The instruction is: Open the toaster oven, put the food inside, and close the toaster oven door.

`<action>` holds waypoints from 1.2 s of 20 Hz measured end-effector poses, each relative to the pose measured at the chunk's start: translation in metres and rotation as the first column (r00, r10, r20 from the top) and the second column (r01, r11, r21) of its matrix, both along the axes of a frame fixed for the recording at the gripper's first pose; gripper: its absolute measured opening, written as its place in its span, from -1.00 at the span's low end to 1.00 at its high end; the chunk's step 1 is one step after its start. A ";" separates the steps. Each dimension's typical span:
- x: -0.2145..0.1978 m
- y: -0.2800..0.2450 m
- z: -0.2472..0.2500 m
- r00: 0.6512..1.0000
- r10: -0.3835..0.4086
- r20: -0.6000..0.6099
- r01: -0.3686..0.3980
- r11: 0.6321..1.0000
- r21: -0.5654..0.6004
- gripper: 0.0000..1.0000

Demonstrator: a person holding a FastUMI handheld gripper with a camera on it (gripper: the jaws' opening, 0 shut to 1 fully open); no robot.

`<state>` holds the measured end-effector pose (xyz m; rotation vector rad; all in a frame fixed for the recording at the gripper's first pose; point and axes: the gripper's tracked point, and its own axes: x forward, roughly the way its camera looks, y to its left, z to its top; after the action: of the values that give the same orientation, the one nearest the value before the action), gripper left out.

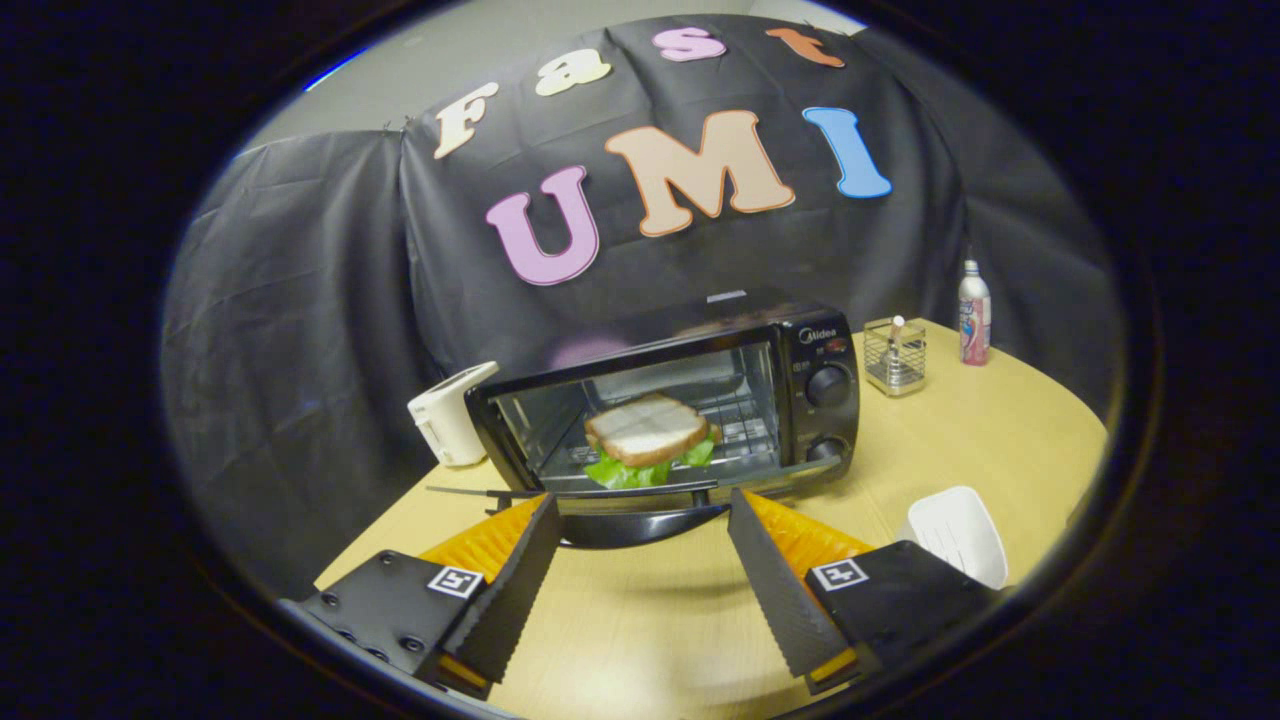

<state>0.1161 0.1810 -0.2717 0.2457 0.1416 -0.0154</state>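
Sandwich (647, 432): white bread over green lettuce, lying inside the toaster oven (690, 395) on its rack, ahead of the fingers.
Toaster oven: black, at the back of the bench (980, 440), two knobs on its right panel.
Door (640, 500): folded down flat, its handle just ahead of the fingertips.
Gripper (640, 510): fingers spread wide, holding nothing, on either side of the door handle.
White toaster (450, 415): just left of the oven.
Wire basket (895, 357): right of the oven.
Spray bottle (973, 313): beyond the basket.
White dish (957, 532): near the right finger.

Black toaster oven (690, 400), green-leafed sandwich (648, 435), tan table (980, 440).
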 end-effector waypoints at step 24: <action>0.035 -0.035 0.133 0.969 0.011 0.246 0.012 0.996 -0.090 1.00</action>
<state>0.1515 0.1461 -0.1391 0.1555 -0.1063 0.0084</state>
